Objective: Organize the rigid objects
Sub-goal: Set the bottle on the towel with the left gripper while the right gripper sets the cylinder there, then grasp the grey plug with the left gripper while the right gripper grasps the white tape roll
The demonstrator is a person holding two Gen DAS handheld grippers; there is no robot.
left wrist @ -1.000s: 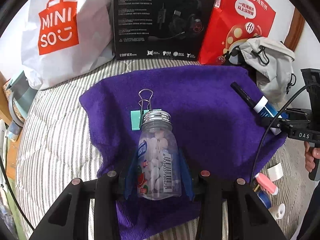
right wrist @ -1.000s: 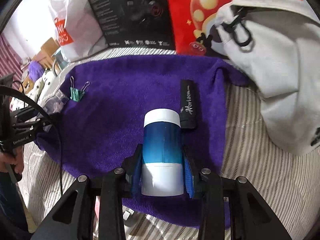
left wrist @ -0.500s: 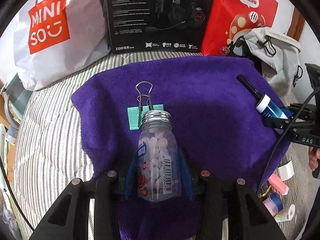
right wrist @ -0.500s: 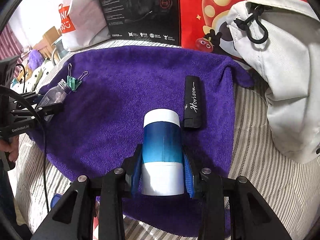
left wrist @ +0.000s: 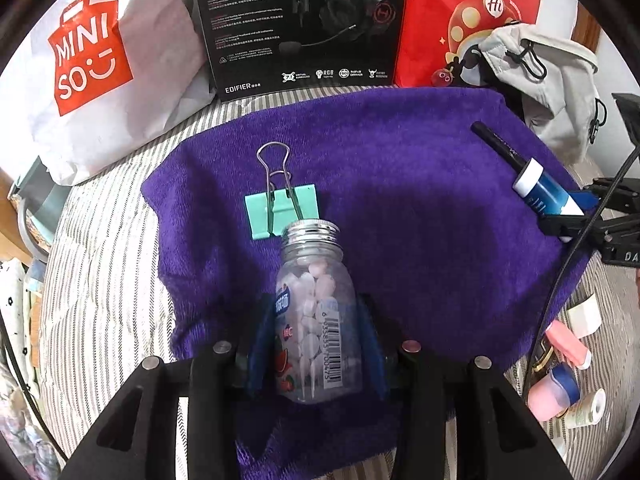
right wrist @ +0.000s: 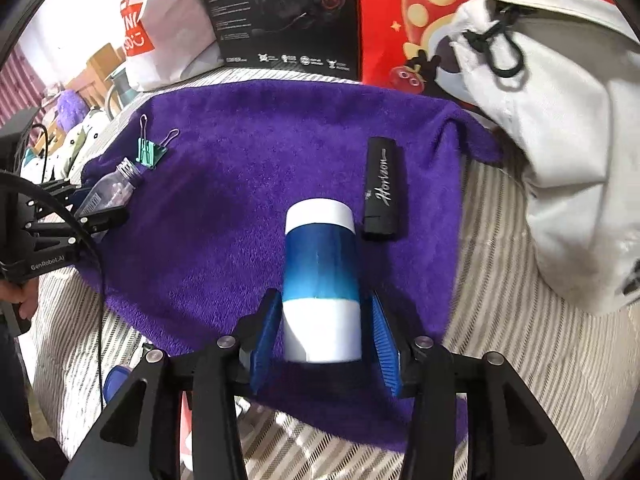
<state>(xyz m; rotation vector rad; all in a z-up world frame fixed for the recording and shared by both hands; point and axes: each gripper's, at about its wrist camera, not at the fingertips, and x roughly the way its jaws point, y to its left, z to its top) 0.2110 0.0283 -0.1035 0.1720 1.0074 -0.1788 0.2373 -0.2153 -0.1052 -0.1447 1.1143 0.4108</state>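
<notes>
- Left tool (left wrist: pixel 316 344) is clamped on a clear candy bottle (left wrist: pixel 314 320), its silver cap pointing forward over the purple towel (left wrist: pixel 400 200).
- Right tool (right wrist: pixel 324 332) has its blue pads spread slightly wider than the blue-and-white tube (right wrist: pixel 320 280) between them; whether they touch it is unclear.
- Green binder clip (left wrist: pixel 280 208) lies on the towel just beyond the bottle cap.
- Black case (right wrist: pixel 382 188) lies just right of the tube's tip.
- Towel covers a striped bed (left wrist: pixel 100 260).

On the towel (left wrist: pixel 400 208), the binder clip (left wrist: pixel 282 210) lies just behind the bottle (left wrist: pixel 316 320); the tube (right wrist: pixel 320 280) lies left of the case (right wrist: pixel 382 190).
</notes>
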